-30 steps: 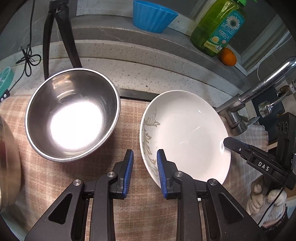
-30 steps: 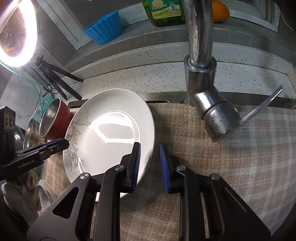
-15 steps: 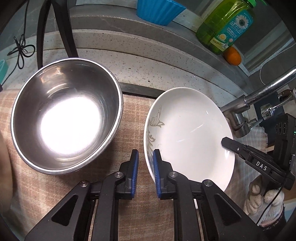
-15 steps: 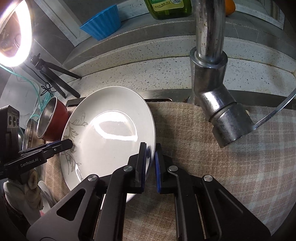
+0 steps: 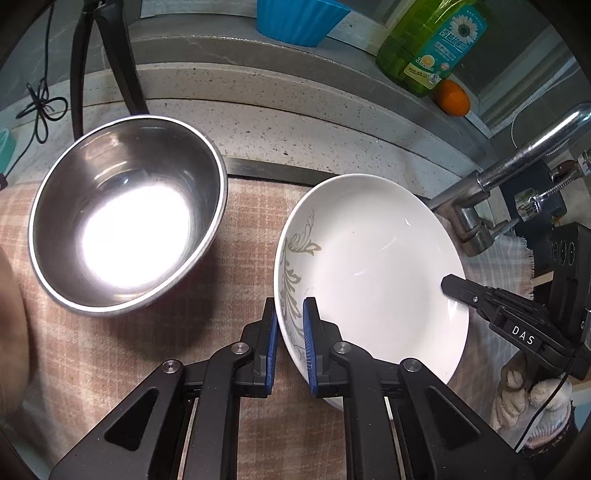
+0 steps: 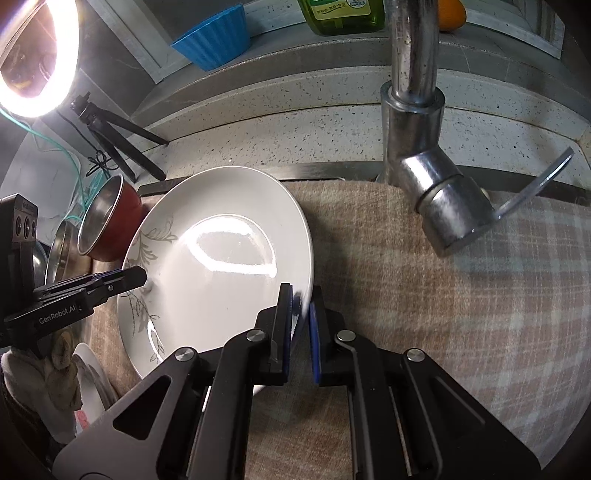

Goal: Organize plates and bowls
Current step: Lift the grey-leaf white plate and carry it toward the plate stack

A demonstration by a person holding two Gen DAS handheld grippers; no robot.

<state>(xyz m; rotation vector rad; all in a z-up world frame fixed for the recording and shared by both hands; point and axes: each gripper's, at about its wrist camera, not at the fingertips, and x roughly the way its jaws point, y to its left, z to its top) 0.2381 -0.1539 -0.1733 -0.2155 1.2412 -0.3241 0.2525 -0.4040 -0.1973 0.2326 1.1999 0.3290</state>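
White porcelain is taking centre stage: the plate [image 5: 373, 273], trimmed with a grey leaf pattern along one side, is sitting over the checked cloth [image 5: 243, 229] that is covering the sink area, and both tools are gripping it at once. The left gripper [image 5: 290, 325] is pinching the near-left rim, its blue pads [image 5: 308, 332] closing tight on either side of the patterned edge. The right gripper [image 6: 301, 306] is doing the same on the opposite rim, fingers narrowed right down onto the porcelain with only the plate's thickness between them. From the right wrist view the plate is looking tilted, though whether it is lifting clear of the cloth or touching it is hard to tell.

Just left of the plate, the steel bowl [image 5: 125, 221] is resting on the same cloth, apart from the plate and catching a bright glare. Further left, in the right wrist view, a red-sided metal bowl [image 6: 110, 218] is lying tipped on its side. On the right, the chrome faucet [image 6: 417, 122] is rising from the speckled counter [image 5: 295, 107]. Along the far ledge, a blue ribbed cup [image 5: 299, 18], a green dish soap bottle [image 5: 432, 40] and an orange [image 5: 450, 98] are lining up, with the ring light [image 6: 37, 55] glowing far left.
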